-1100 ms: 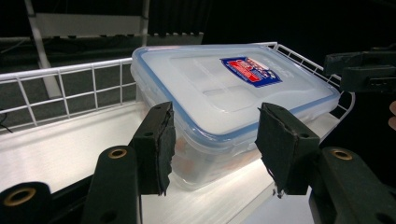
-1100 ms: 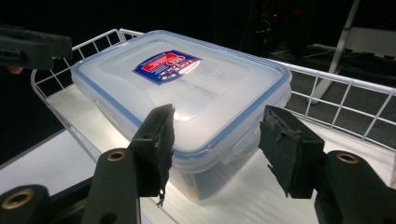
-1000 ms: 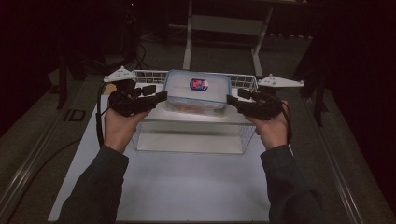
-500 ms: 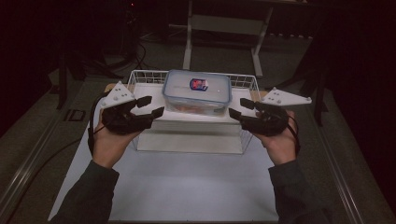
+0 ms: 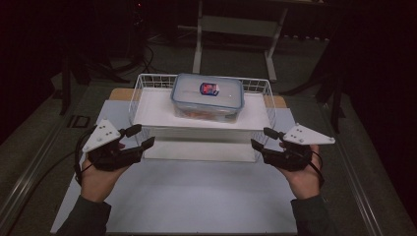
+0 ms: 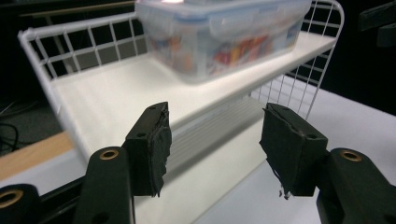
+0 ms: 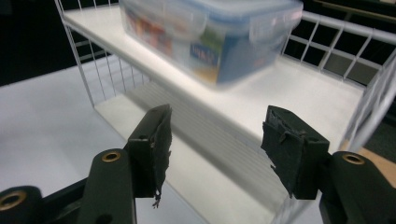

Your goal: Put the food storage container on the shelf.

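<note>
A clear plastic food container (image 5: 207, 97) with a snap-on lid and a red and blue label on top sits on the white shelf board (image 5: 157, 110) of a white wire basket rack (image 5: 142, 81), toward the back of the white surface (image 5: 196, 196). In the left gripper view the container's coloured contents show through its side (image 6: 219, 44), and it rests on the board near the rack's far wire wall. The left gripper (image 5: 136, 137) is held by a hand at the rack's front left corner, clear of the wire; its fingers (image 6: 152, 147) stand wide apart with nothing between them, and they have just been opening. The right gripper (image 5: 261, 138) sits at the rack's front right corner, likewise free of the rack, its fingers (image 7: 154, 147) spread wide and empty, and they too have just been opening. Both grippers point inward toward the rack, well apart from the container, which neither touches. Below the shelf board a second white level (image 7: 196, 154) of the rack lies on the surface.
</note>
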